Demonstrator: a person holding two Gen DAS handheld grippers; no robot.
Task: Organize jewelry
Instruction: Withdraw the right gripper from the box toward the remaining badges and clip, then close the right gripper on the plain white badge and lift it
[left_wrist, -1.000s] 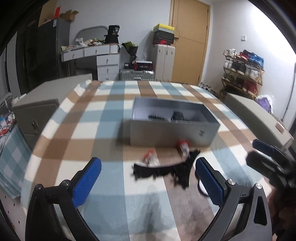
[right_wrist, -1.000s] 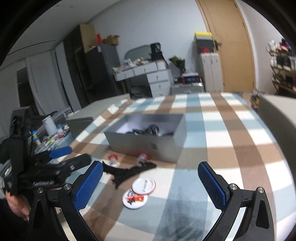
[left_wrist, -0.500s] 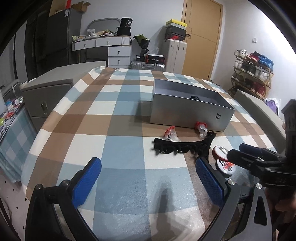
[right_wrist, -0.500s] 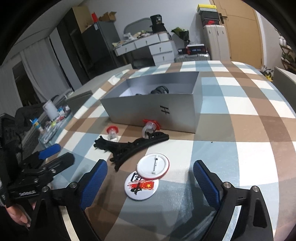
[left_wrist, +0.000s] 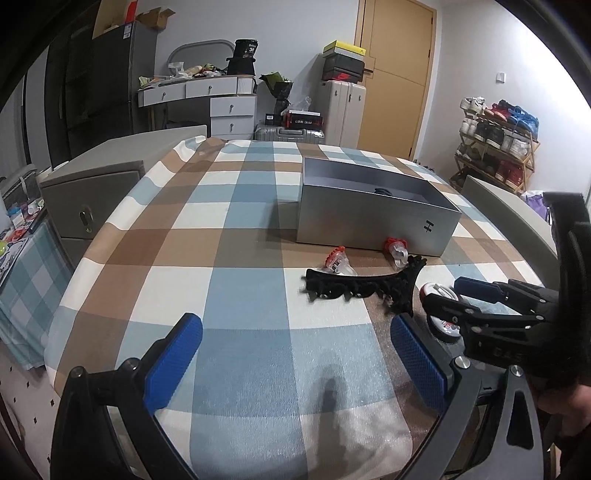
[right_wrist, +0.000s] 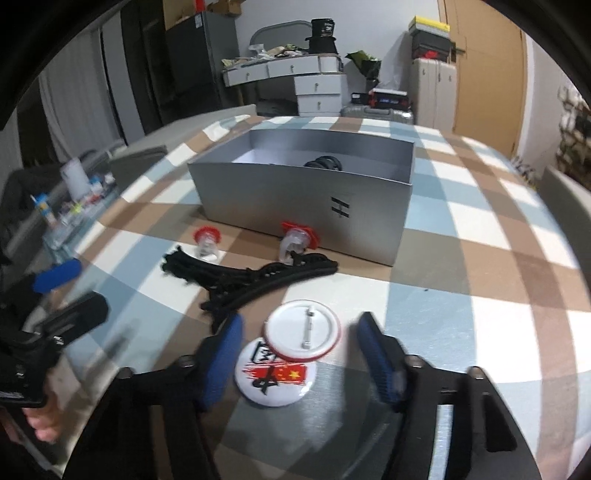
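Broadly, the scene is a table under a checked cloth (left_wrist: 243, 332), bearing an open silver box (right_wrist: 295, 199) with a dark coiled item (right_wrist: 325, 162) already inside; the rest of the jewelry lies loose on the cloth just in front of the box. Judged from this layout, the step in hand is the pick-up of a badge for transfer into the box.

Next in size, two black hair clips (right_wrist: 255, 280) lie crossed, flanked by two small red-capped clear pieces (right_wrist: 295, 240), one touching the foot of the box wall. Nearest the right-wrist camera lie two round badges: a back-up badge (right_wrist: 303, 328) showing its pin, overlapping a printed badge (right_wrist: 273, 380) beneath it.

The right gripper (right_wrist: 299, 354) straddles these badges; its jaws have just been closing and stand partly narrowed, with the badges between them, the blue pads not yet pressing on either rim. The next move calls for lowering the pads to cloth level and closing on one thin edge only, since the overlap invites lifting or dragging both.

The left gripper (left_wrist: 295, 362) hovers with jaws spread wide over bare cloth, holding nothing.

Only the right-wrist view shows the box interior well, the pin, and the printed face. The left-wrist view shows the right gripper from the side, low over the badges, which it largely hides there.
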